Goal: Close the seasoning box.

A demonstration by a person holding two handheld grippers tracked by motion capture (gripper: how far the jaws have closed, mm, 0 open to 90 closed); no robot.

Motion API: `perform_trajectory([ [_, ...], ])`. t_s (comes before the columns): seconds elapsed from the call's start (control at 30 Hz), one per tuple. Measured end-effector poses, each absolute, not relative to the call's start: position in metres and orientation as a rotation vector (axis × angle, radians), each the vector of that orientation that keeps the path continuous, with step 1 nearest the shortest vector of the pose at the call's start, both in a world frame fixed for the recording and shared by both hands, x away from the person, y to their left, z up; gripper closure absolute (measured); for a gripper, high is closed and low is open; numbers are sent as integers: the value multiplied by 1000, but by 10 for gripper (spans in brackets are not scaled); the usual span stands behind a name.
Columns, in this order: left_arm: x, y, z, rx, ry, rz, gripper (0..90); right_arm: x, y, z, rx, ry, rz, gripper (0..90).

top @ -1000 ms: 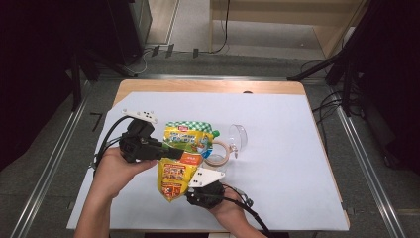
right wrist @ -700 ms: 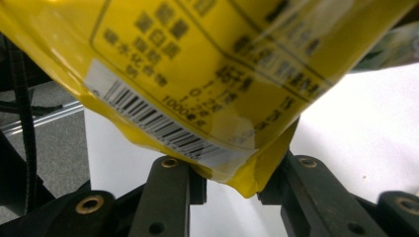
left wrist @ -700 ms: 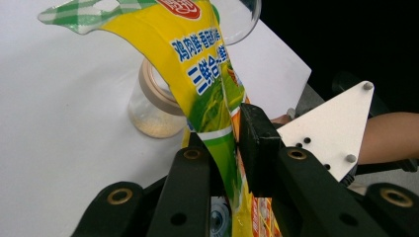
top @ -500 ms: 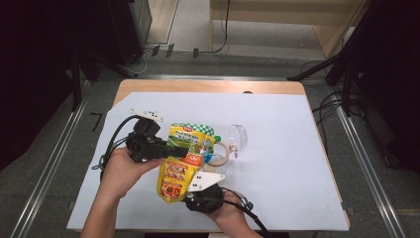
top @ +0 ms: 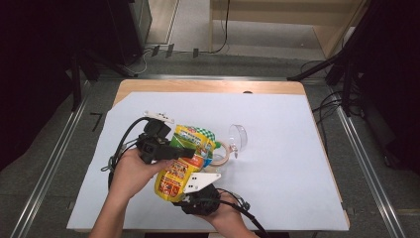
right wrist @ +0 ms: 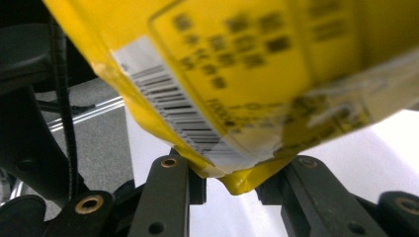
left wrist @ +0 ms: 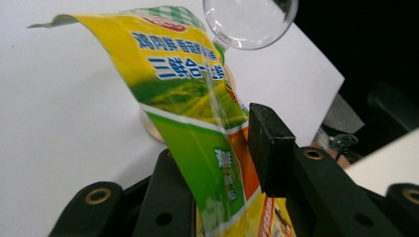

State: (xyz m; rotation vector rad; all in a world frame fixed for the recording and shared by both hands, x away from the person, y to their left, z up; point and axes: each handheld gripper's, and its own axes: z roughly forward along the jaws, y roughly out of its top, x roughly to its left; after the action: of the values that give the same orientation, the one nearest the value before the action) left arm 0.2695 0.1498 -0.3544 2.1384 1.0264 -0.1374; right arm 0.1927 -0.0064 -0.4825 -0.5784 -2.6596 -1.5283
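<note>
Yellow pouch is held above the desk, its bottom corner pinched by the right gripper. The left gripper has just been opening, fingers slack around the pouch's middle. Risk: with one corner grip, the pouch could sag or slip onto the glass.

Overall light: bright, even, from above the white table sheet
Surroundings: dark beyond the table edges
Shadows: soft, faint beside the yellow pouch
Glare: sheen on the pouch film, left gripper view
Focus: pouch print and barcode blurred, right gripper view
</note>
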Motion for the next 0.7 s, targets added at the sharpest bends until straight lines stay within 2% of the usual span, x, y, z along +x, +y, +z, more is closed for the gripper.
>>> perform_trajectory([
  [0.37, 286, 137, -352, 2170, 1106, -170, 724, 195, 5, -466, -523, -2633, -1542, 712],
  [0.7, 302, 136, -351, 2170, 1111, -270, 775, 198, 13, -457, -562, -2587, -1607, 707],
])
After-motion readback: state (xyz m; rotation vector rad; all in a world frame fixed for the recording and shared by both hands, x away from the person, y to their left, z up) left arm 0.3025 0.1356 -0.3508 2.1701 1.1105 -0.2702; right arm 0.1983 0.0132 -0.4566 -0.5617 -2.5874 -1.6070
